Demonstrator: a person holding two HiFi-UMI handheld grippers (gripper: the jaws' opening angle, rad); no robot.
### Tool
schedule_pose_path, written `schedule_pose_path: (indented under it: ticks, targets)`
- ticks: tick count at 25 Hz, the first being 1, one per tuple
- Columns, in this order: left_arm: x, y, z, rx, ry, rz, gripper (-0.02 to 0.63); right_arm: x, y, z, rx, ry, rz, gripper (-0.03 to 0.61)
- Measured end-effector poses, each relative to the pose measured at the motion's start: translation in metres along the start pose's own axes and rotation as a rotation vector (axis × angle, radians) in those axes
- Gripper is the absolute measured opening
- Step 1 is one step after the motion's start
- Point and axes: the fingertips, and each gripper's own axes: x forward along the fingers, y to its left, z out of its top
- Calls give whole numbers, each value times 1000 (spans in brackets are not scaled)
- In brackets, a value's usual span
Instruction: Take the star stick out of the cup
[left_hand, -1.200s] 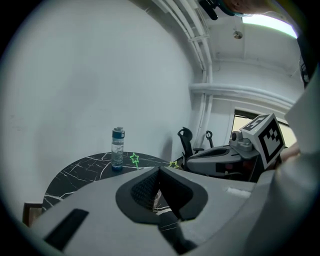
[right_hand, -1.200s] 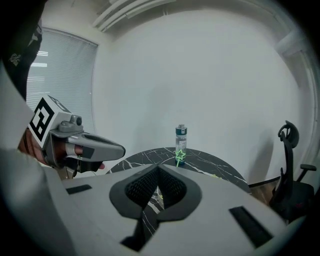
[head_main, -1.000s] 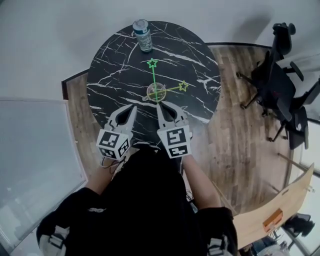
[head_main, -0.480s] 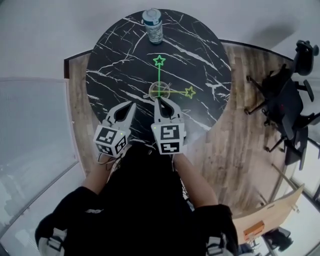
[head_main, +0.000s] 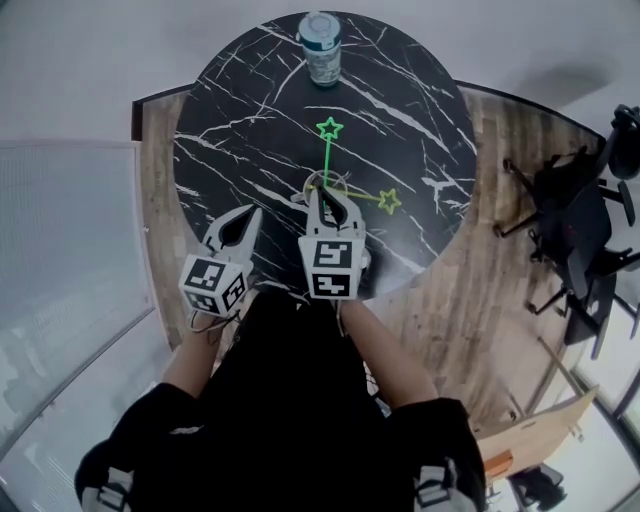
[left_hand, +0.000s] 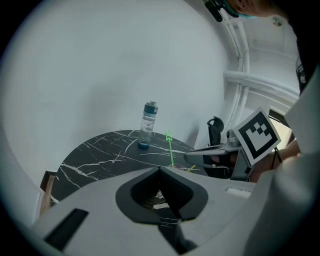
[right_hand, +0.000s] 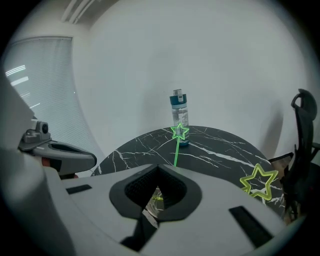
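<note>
Black marble bench (head_main: 230, 120): clear cup (head_main: 337, 183) near centre, green star stick (head_main: 326, 150) standing in it, yellow star stick (head_main: 386, 199) leaning out to the right. Right hand-held gripper (head_main: 320, 193) at the cup's near rim, jaws clenched, empty. Left hand-held gripper (head_main: 252, 212) clenched too, apart from it. Step, likely: approach. Next calls for parting the jaws, pinching a stem, lifting straight.

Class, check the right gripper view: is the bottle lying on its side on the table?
No, the bottle stands upright near the far edge of the table.
</note>
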Motion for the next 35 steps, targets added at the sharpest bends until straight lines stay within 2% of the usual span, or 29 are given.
schedule_pose_path:
  ticks: [4,9,11,12,17,21,26,35]
  targets:
    - [1,7,-2,-27,1,21,-2,9,-6,1,4,8,-36,-3]
    - [4,15,-1,-50,1,38,-2,22,-15,1,46,34,-35,0]
    - [2,21,0,-64,-4,54,-2,28,-18,0,64,51,-37,60]
    - [2,24,0,-69,-6,61,-2,30,-19,0,69,59,-39,67]
    - [1,33,0,-96,-12,84,-2,39,-22,-4,84,122,-42,40]
    - [5,36,-1,-129,-26,92,-2,45,-25,-8,101,178,-44,51]
    - [11,33,-4,-166,-42,97,-2,55,-33,-12,103,200,-60,60]
    - [-4,35,-11,-190,-54,137,-2,67,-38,-25,139,289,-75,52]
